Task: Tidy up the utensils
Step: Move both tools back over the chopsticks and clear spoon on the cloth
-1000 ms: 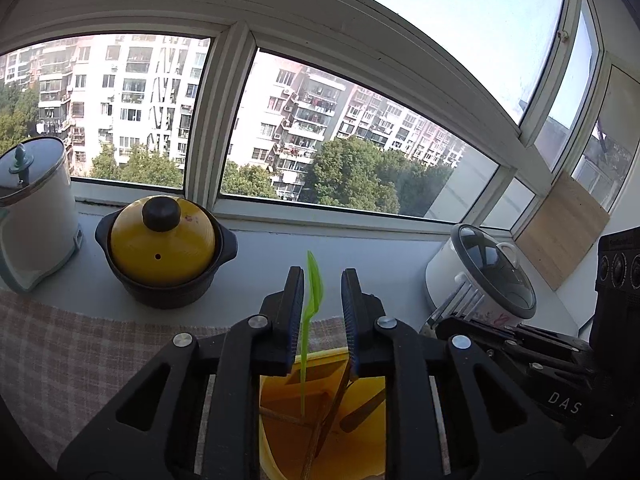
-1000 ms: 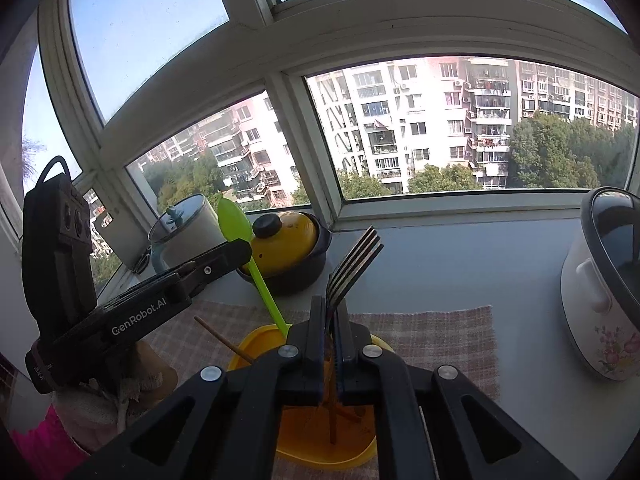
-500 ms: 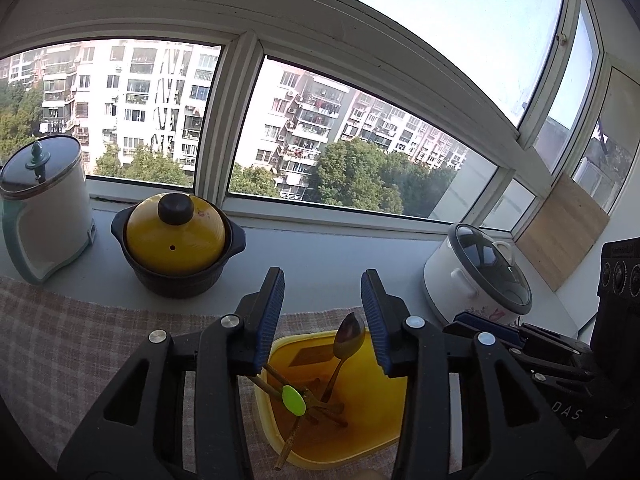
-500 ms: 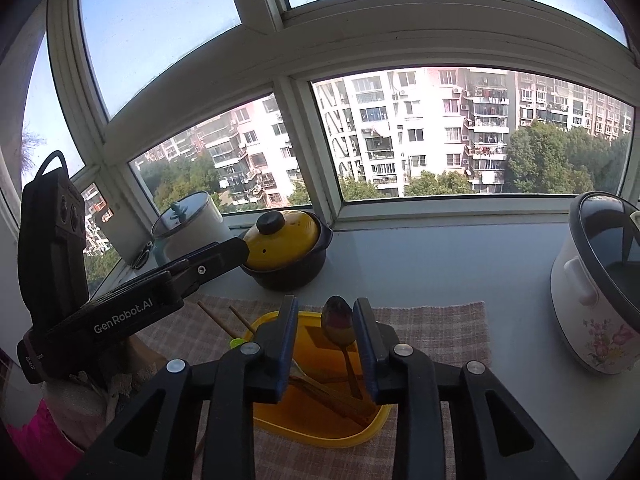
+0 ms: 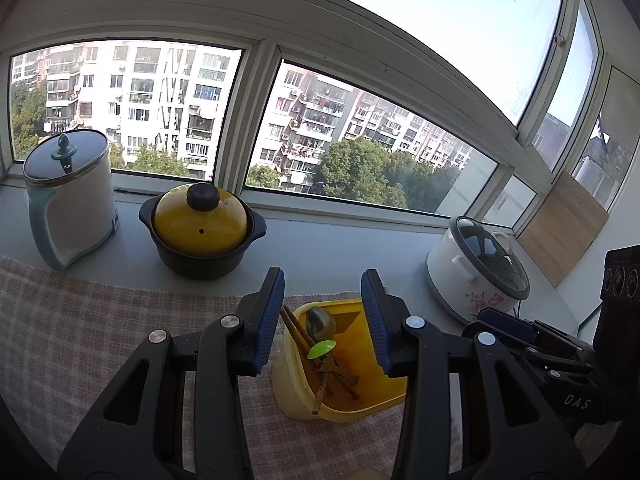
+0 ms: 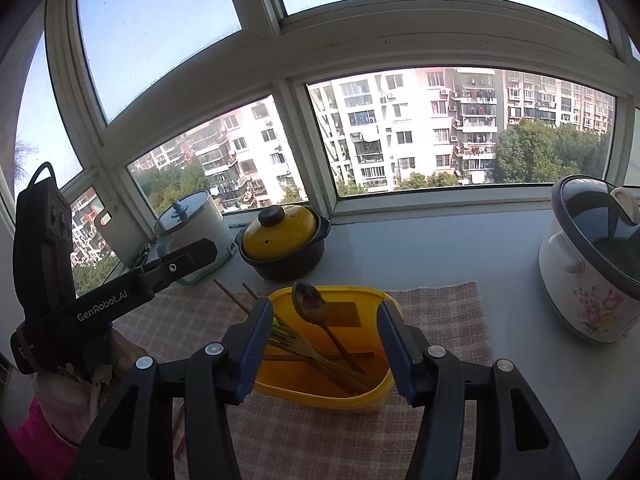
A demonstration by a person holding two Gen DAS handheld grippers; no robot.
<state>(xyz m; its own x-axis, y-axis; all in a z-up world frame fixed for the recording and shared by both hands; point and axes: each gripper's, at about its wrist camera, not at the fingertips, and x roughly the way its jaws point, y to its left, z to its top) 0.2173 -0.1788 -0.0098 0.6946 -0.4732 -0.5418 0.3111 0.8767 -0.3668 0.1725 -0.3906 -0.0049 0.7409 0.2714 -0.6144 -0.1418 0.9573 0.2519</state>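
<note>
A yellow plastic container stands on a checked cloth. It holds a metal spoon, a green spoon, a fork and wooden chopsticks that lean over its rim. My left gripper is open and empty, just behind and above the container. My right gripper is open and empty too, with the container between its jaws in view.
On the sill stand a yellow-lidded black pot, a white kettle and a floral rice cooker. A wooden board leans at the far right. The windows are close behind.
Both grippers opened and let go: the green spoon and the fork dropped into the yellow container. Both grippers pulled back and up, jaws now wide.
</note>
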